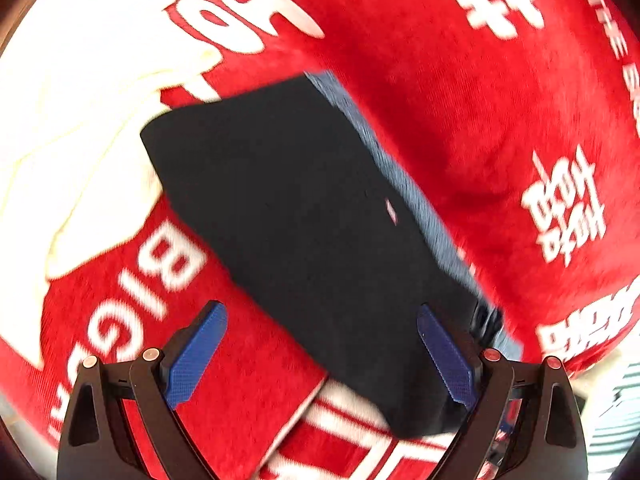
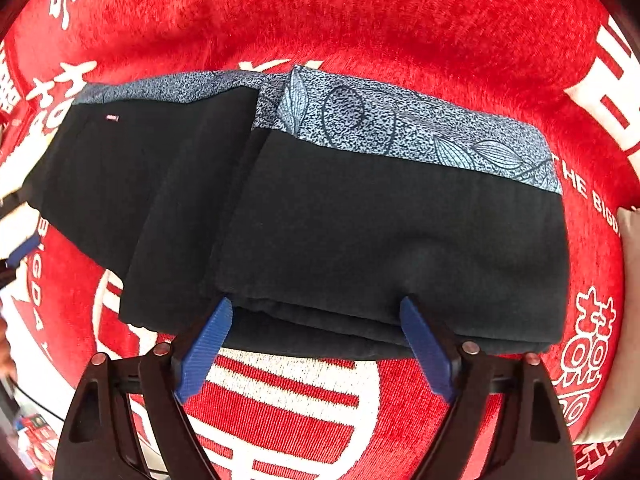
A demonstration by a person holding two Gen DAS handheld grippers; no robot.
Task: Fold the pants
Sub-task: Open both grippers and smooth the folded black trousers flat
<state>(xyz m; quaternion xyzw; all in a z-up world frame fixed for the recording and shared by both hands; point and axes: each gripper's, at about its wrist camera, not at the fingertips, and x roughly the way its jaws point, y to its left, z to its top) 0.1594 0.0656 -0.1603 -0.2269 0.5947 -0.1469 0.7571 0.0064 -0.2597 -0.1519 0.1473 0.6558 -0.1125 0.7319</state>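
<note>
- Blue ribbed pads line both pairs of tongs, set on black angular arms with copper-coloured rivets.
- Right tongs (image 2: 316, 324) stand wide apart at the near folded edge of the pants (image 2: 360, 232), one pad at each side of a stretch of that edge; whether the pads touch the cloth cannot be told, and nothing is clamped.
- Left tongs (image 1: 322, 344) also stand wide apart, with a corner of the pants (image 1: 304, 216) lying between the fingers, not pinched.
- Folded pants are thick matte black fabric, stacked in layers into a rough rectangle, with a speckled blue-grey band printed with leaf outlines along the far edge and a tiny pink tag.
- Under them lies a plush red blanket (image 2: 360, 20) with white woven lettering and stripes.
- Cream cloth (image 1: 72, 128), soft and creased, lies beside the pants in the left view.
</note>
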